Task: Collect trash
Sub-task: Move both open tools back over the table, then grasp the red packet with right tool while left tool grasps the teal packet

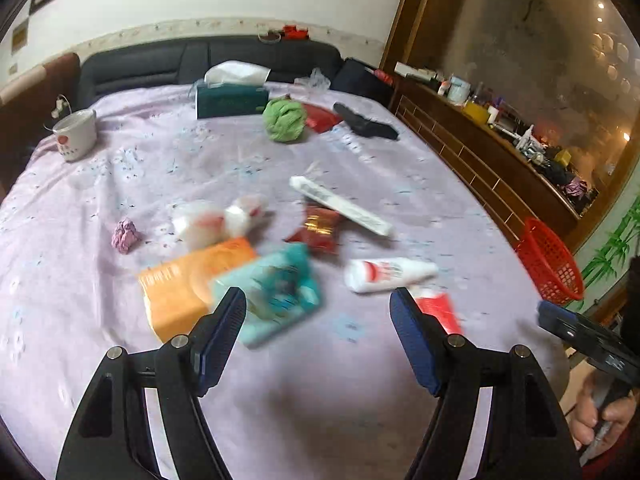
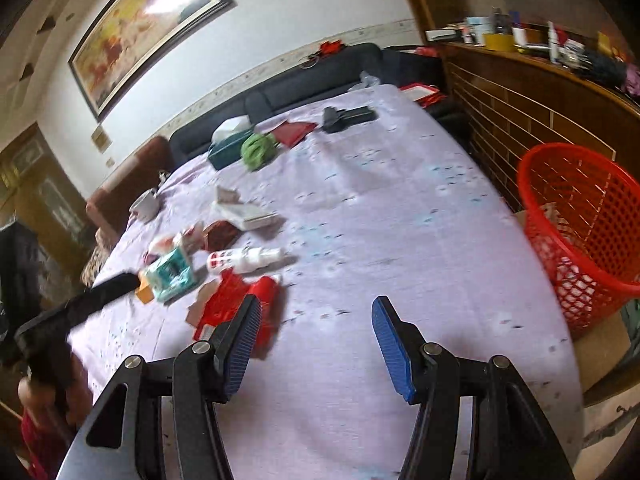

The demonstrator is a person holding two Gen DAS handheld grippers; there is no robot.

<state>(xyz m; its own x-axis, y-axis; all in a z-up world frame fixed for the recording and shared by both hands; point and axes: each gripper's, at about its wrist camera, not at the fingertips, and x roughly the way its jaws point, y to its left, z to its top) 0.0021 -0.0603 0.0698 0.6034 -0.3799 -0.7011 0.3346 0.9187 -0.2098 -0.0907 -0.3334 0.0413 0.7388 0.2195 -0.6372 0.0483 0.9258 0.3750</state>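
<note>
Trash lies on the lilac tablecloth [image 1: 168, 160]: a teal packet [image 1: 276, 292], an orange packet [image 1: 188, 284], a crumpled white wrapper [image 1: 216, 220], a pink paper ball [image 1: 126, 236], a dark red snack bag [image 1: 318, 230], a white tube [image 1: 340, 204], a white bottle [image 1: 388, 274] and a red tube [image 1: 438, 310]. My left gripper [image 1: 318, 300] is open above the teal packet and red tube. My right gripper [image 2: 316, 310] is open and empty, with the red tube [image 2: 264, 296] by its left finger. A red mesh basket [image 2: 580, 232] stands off the table's right edge.
A white mug [image 1: 76, 134], a green tissue box [image 1: 230, 100], a green scrubber ball [image 1: 284, 120], a red packet [image 1: 322, 118] and a black object [image 1: 366, 122] sit at the far side. A dark sofa [image 1: 160, 64] lies behind; a cluttered wooden sideboard [image 1: 500, 152] runs along the right.
</note>
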